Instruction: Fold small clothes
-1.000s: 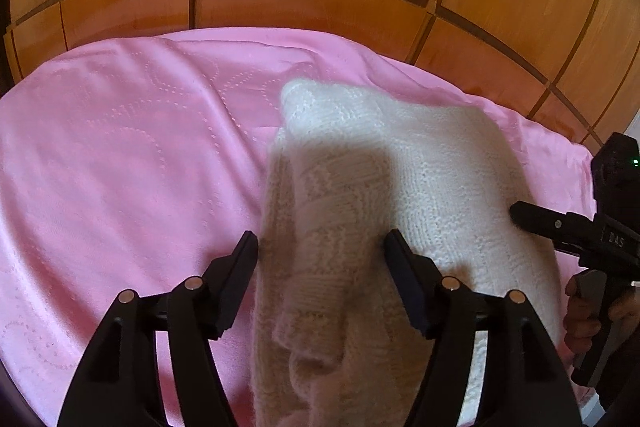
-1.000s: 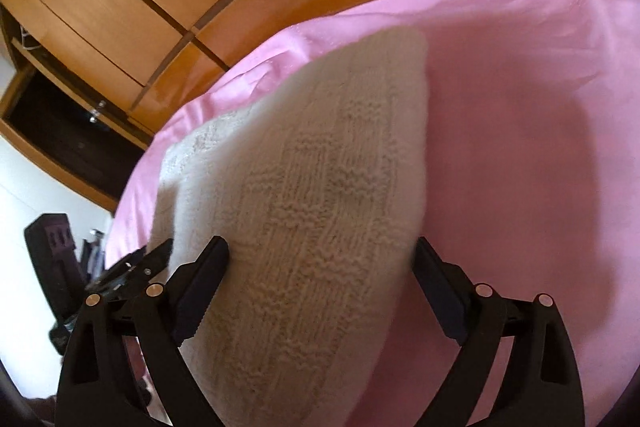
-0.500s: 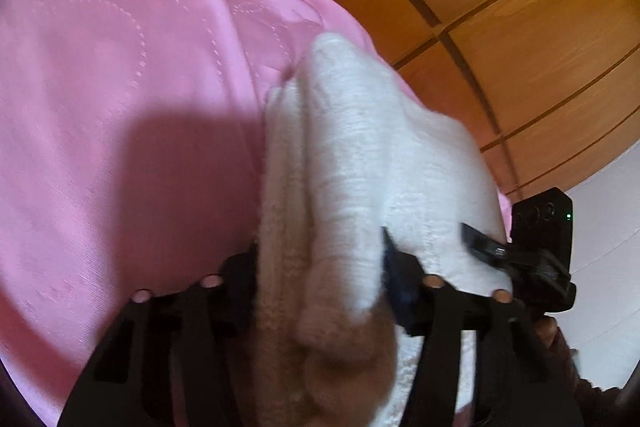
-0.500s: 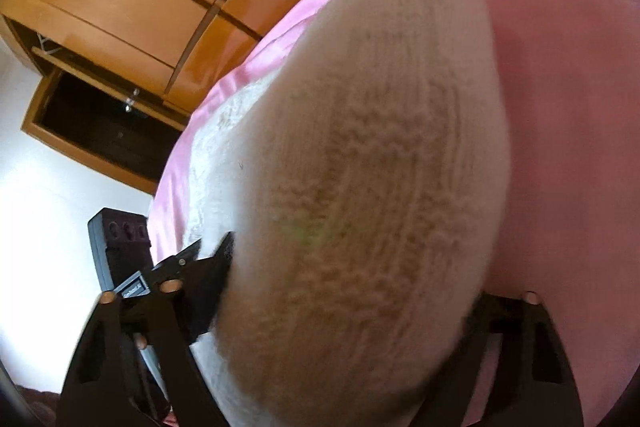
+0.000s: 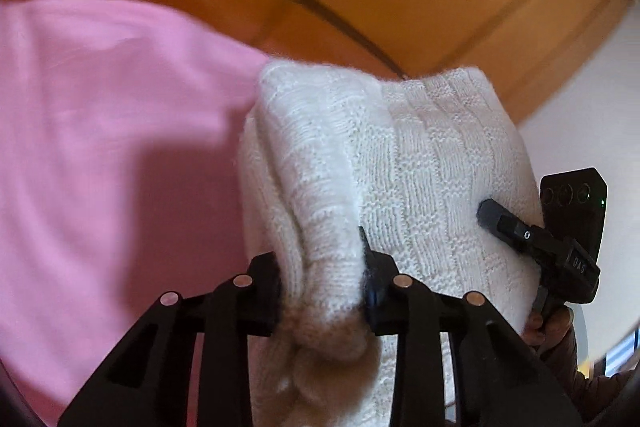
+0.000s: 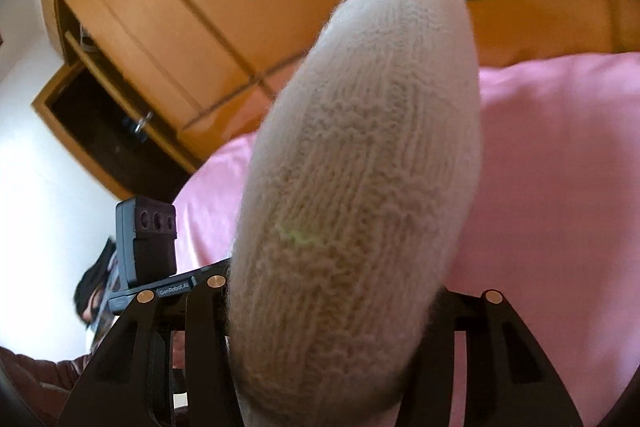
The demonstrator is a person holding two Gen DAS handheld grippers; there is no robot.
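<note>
A: So, what does the left camera show?

B: The left gripper (image 5: 322,277) is closing on a thick bunch of the white knit sweater (image 5: 420,167). The sweater is up off the pink sheet (image 5: 100,147). The right gripper (image 5: 486,213) pokes in at the far side.

A: And the right camera?

B: The right gripper (image 6: 332,315) is closing too, with a fat roll of sweater (image 6: 360,167) between its jaws. I think both should squeeze firmly, keep level, and carry the fold over together so nothing slips.
</note>
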